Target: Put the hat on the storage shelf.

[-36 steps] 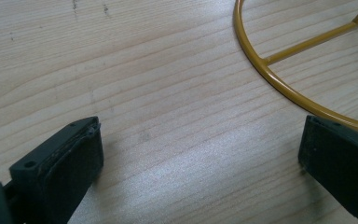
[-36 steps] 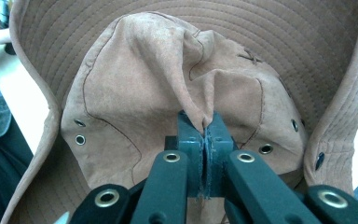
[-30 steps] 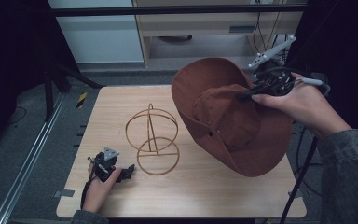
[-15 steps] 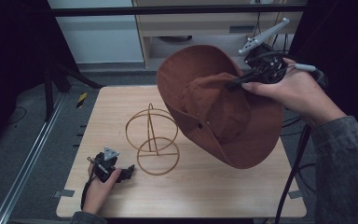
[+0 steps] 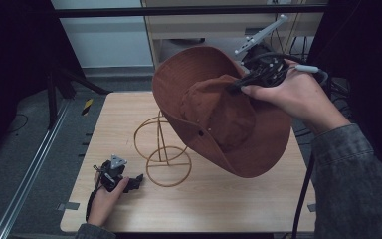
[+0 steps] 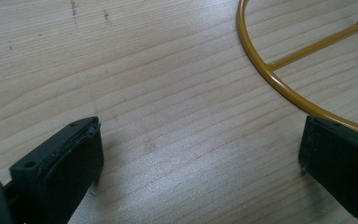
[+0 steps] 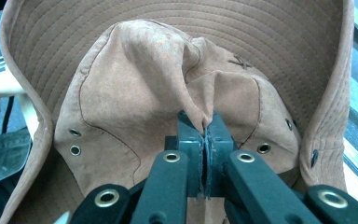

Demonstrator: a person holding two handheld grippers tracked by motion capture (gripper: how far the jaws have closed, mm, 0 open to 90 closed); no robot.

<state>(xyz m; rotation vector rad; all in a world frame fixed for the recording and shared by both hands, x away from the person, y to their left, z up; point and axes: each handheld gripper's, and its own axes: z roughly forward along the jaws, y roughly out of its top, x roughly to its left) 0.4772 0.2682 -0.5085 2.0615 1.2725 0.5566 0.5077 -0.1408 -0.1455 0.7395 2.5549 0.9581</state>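
Right tool (image 5: 236,85), clamped on a pinch of the brown hat's (image 5: 219,114) crown, is carried up and leftward over the wire stand (image 5: 161,149) at frame centre; seating appears imminent. Left tool (image 5: 129,181) is rested open on the bench (image 5: 229,204).

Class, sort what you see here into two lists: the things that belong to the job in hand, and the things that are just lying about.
Belongs to the job:
- brown hat, pinched at its crown by the right gripper
- yellow wire stand on the table

Just about:
- left gripper, open, resting on the table beside the stand
- cabinet behind the table
- yellow-and-black marker on the floor
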